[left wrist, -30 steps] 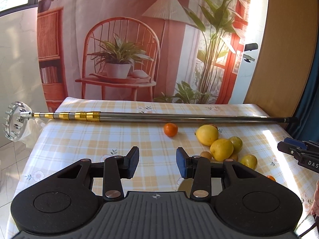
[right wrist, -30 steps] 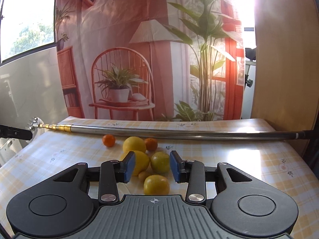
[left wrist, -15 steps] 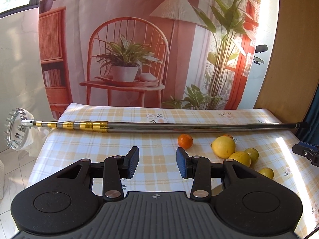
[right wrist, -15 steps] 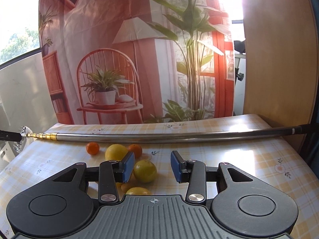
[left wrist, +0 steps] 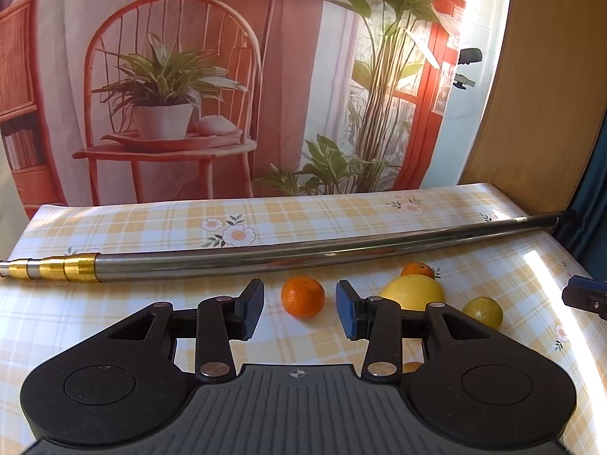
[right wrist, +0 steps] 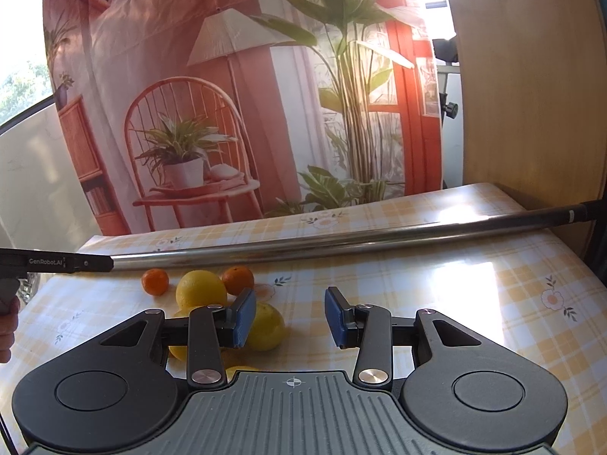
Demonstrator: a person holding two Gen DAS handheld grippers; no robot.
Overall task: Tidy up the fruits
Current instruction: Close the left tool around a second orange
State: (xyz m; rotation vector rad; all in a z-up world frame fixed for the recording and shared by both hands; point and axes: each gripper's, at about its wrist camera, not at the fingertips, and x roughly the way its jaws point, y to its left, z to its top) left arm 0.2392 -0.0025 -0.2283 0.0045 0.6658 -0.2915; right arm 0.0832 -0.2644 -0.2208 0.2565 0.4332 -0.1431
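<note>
In the left wrist view a small orange [left wrist: 302,295] lies on the checked tablecloth, just beyond the gap of my open left gripper [left wrist: 299,313]. To its right sit a big lemon [left wrist: 412,292], a second orange [left wrist: 417,269] behind it and a small yellow-green lemon [left wrist: 482,311]. In the right wrist view my right gripper [right wrist: 290,316] stands open over bare cloth. A yellow lemon [right wrist: 268,327] lies by its left finger, partly hidden. Further off are a large lemon [right wrist: 201,289] and two oranges [right wrist: 154,281] [right wrist: 238,280]. More fruit is hidden under the gripper body.
A long steel telescopic pole [left wrist: 265,258] with gold rings lies across the table behind the fruit; it also shows in the right wrist view [right wrist: 341,240]. A printed backdrop [left wrist: 227,76] hangs behind the table. A wooden panel [right wrist: 531,94] stands at the right. A hand [right wrist: 7,326] shows at left.
My left gripper has moved forward and lower, so the small orange now lies right in front of its open fingers. My right gripper has drifted right; the fruit now sits to its left.
</note>
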